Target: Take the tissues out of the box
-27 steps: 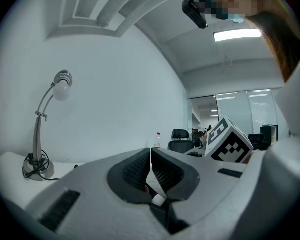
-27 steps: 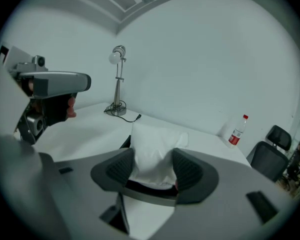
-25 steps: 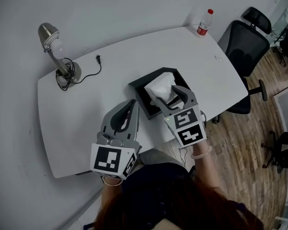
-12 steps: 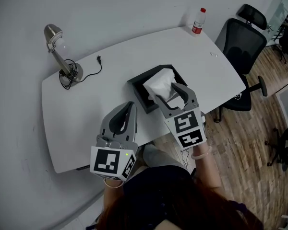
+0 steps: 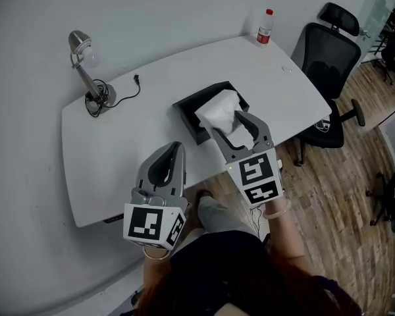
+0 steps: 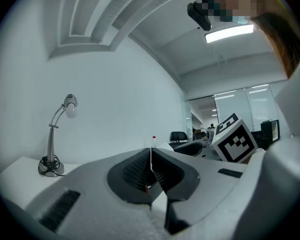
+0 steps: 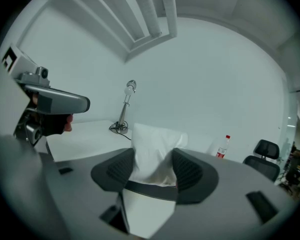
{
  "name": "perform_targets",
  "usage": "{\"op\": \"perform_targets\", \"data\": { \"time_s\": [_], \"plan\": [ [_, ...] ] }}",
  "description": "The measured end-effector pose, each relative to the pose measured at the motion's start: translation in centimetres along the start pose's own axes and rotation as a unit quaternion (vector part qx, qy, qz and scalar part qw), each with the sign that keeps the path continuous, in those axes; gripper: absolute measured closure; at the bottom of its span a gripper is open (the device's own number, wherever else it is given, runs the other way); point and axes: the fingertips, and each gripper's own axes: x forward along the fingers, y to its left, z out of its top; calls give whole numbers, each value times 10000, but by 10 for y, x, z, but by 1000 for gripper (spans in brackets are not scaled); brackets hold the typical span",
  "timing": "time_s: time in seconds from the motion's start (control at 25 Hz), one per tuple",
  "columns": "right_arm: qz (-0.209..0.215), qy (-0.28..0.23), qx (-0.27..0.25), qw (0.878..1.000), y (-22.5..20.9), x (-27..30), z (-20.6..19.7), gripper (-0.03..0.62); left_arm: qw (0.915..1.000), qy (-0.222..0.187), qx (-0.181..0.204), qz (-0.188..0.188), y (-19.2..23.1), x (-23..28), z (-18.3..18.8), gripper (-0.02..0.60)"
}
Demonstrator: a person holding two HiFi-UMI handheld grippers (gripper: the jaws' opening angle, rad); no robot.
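Note:
A black tissue box [image 5: 189, 104] sits open at the middle of the white table [image 5: 118, 143]. A bunch of white tissues [image 5: 217, 109] stands up out of it. My right gripper [image 5: 228, 124] comes in from the near side and is shut on the tissues, with a pad against each side of the bunch [image 7: 155, 144]. Its jaws [image 7: 155, 171] stand fairly wide round the wad. My left gripper [image 5: 173, 149] hangs to the left over the table's near edge, apart from the box. It is shut [image 6: 151, 156] with nothing between its pads.
A silver desk lamp [image 5: 85, 64] with a loose cord and plug [image 5: 137, 79] stands at the table's far left. At the far right corner is a red-capped bottle [image 5: 266, 26]. A black office chair [image 5: 322, 51] stands to the right on the wood floor.
Both grippers have drawn back toward the table's near edge. The right one has risen with the tissues still between its jaws. The left one stays shut.

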Motion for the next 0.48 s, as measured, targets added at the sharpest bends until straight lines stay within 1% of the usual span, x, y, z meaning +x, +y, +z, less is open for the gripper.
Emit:
{"op": "perform_targets", "data": {
  "time_s": [0.48],
  "plan": [
    [-126,-275,-58,9995,15,-52,7,341,9999,-104,39,-56,-34,-36,5,555]
  ]
}}
